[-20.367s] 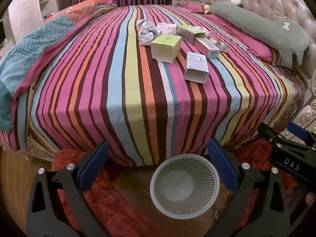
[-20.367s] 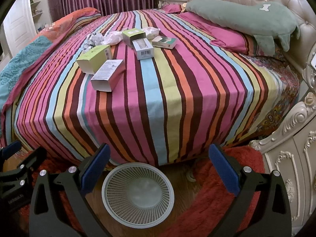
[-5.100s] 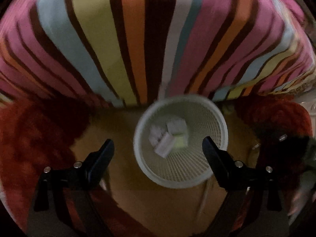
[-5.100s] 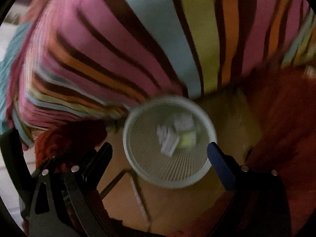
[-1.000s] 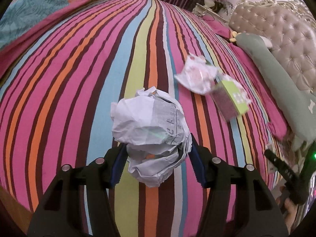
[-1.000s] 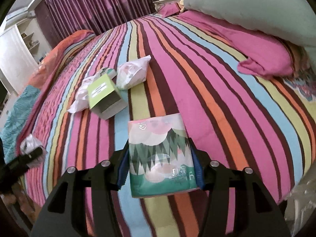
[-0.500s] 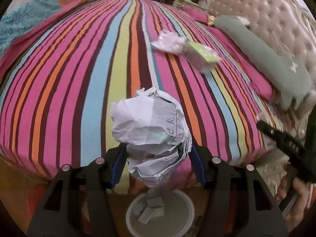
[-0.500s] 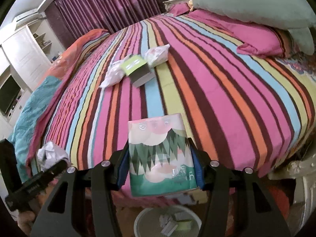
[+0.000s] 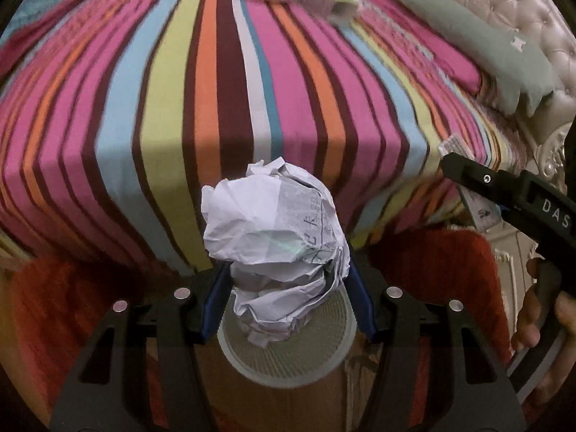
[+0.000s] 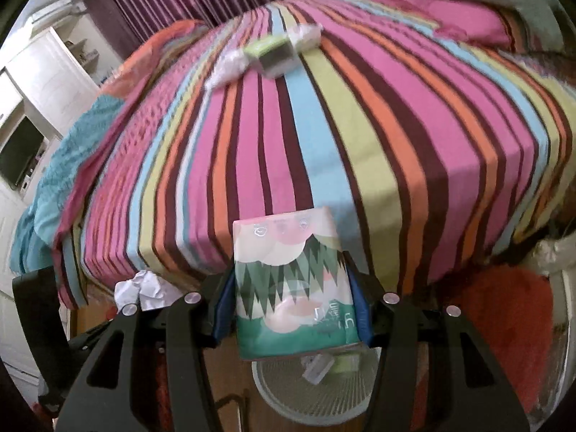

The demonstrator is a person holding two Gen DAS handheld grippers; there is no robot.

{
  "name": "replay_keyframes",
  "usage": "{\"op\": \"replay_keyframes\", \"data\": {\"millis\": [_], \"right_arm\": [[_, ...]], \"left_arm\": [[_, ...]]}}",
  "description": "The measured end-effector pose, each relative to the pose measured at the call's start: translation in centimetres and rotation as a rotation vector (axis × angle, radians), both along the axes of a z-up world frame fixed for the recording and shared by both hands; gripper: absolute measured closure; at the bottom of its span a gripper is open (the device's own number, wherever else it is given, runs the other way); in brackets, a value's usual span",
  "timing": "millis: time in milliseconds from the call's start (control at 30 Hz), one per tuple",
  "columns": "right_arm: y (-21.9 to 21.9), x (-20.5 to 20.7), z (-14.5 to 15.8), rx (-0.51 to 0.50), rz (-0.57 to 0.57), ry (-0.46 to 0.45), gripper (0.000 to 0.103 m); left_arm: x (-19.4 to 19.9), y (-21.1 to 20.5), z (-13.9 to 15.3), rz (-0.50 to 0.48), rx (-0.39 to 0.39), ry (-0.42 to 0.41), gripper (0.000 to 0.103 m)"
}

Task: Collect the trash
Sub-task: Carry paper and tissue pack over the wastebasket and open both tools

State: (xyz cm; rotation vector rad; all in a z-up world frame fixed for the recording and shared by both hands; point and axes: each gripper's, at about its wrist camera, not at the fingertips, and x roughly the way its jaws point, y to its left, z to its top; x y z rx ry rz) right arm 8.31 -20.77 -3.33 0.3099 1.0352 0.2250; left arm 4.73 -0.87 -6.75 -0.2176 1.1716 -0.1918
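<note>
While gripped upright, the tissue pack (image 10: 293,288) points lengthwise above the basket (image 10: 313,399).

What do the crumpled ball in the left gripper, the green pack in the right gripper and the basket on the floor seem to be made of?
Crumpled ball: matte white paper, sharp creases and faint print.
Green pack: probably tissues in glossy plastic film; soft corners, sheen over printed trees.
Basket: likely pale moulded plastic; fine mesh walls, smooth rim.

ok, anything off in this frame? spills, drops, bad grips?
Nothing stands out. Left gripper holds the paper ball, right gripper holds the tissue pack, both over the bin. A box and wrappers remain on the bed.
</note>
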Motion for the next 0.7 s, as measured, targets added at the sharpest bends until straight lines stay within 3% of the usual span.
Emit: {"op": "replay_keyframes", "data": {"millis": [700], "right_arm": [[1.1, -2.1, -14.7, 0.048, 0.008, 0.571, 0.052]], "left_arm": [[-0.6, -2.5, -11.5, -0.062, -0.007, 0.424, 0.046]]}}
